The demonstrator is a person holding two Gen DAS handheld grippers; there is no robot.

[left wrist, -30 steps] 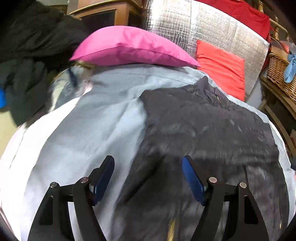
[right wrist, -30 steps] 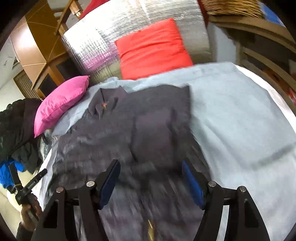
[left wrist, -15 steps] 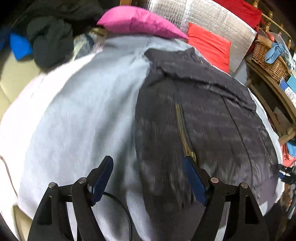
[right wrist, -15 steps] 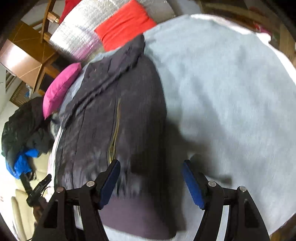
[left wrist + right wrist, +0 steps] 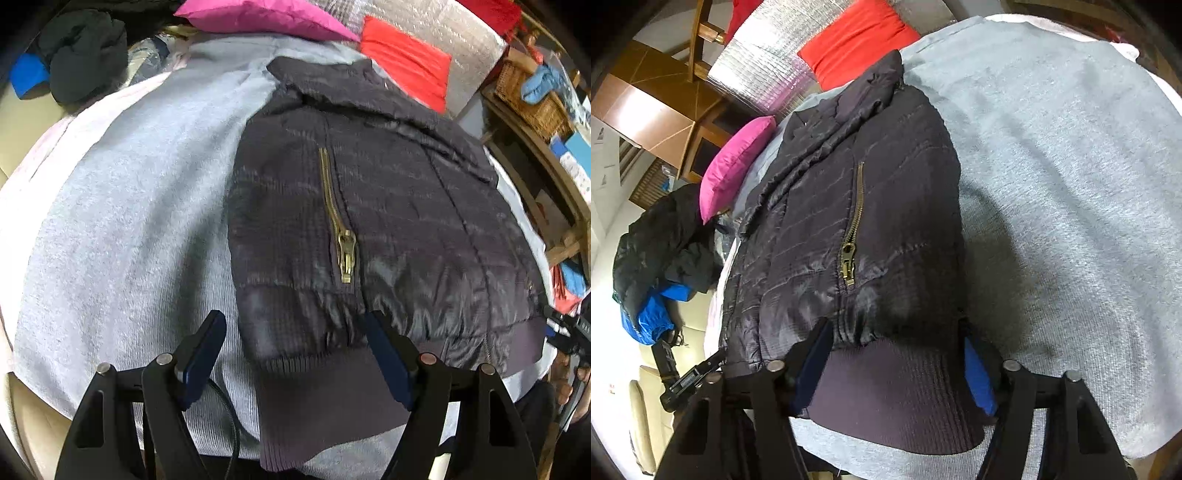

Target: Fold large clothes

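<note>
A dark quilted jacket with a brass zipper lies flat on a grey blanket, collar far, ribbed hem near. My left gripper hangs open over the hem's left corner, which lies between its blue pads without touching them. In the right wrist view the same jacket fills the middle. My right gripper straddles the ribbed hem at the jacket's right side. Its jaws are closing with the hem between them, and I see no firm pinch.
A pink pillow, a red cushion and a silver quilted mat line the far side. Dark clothes over a blue garment are heaped on the left. A wicker basket on wooden shelving stands right.
Both grippers have drawn back from over the jacket's middle and dropped to its near hem. The right jaws have narrowed around the hem. The left jaws keep their width.
</note>
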